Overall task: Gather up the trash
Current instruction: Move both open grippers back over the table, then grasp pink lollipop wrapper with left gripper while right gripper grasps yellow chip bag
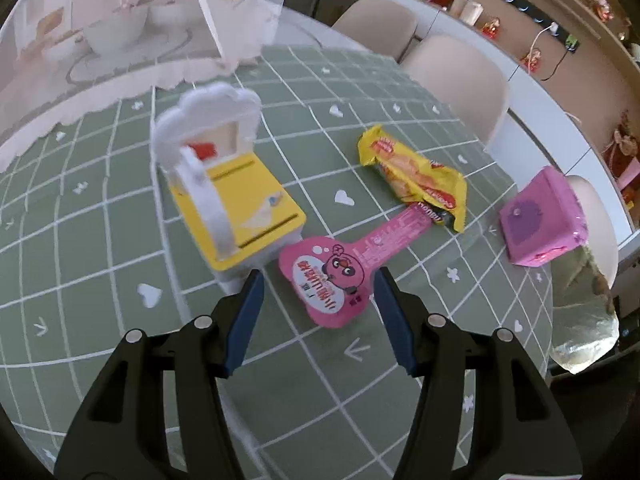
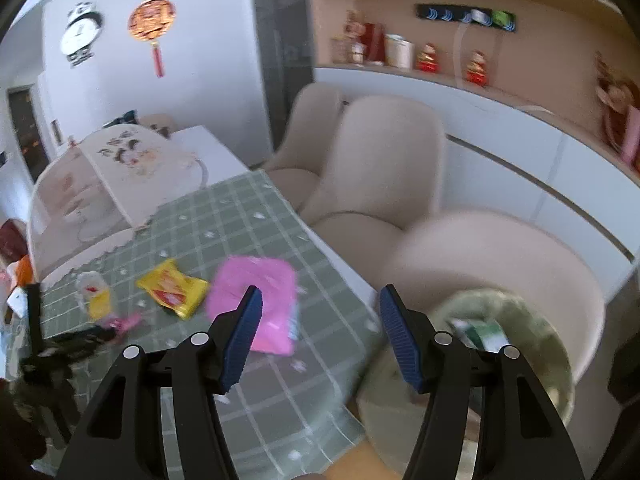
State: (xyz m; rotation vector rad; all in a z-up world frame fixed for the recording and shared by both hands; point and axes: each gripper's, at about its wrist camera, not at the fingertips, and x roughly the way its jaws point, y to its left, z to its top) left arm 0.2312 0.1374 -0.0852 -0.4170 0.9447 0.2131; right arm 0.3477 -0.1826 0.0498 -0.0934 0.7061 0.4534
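Left gripper (image 1: 318, 280): jaws stood wide and empty, angled down at the worktop (image 1: 120, 184), likely lining up a pick.
Pink wrapper (image 1: 332, 276): lay flat at frame centre, its broad end between the jaw tips, untouched.
Right gripper (image 2: 320, 298): jaws wide, empty, over the trash bin (image 2: 532, 320) at lower right, likely after a drop.
Yellow wrapper (image 1: 416, 176): upper right of the pink one, overlapping its narrow end.

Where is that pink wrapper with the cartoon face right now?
In the left wrist view the pink cartoon wrapper lies flat on the green checked tablecloth, just ahead of the open left tool, beside the yellow toy box; its narrow end reaches the yellow snack wrapper.
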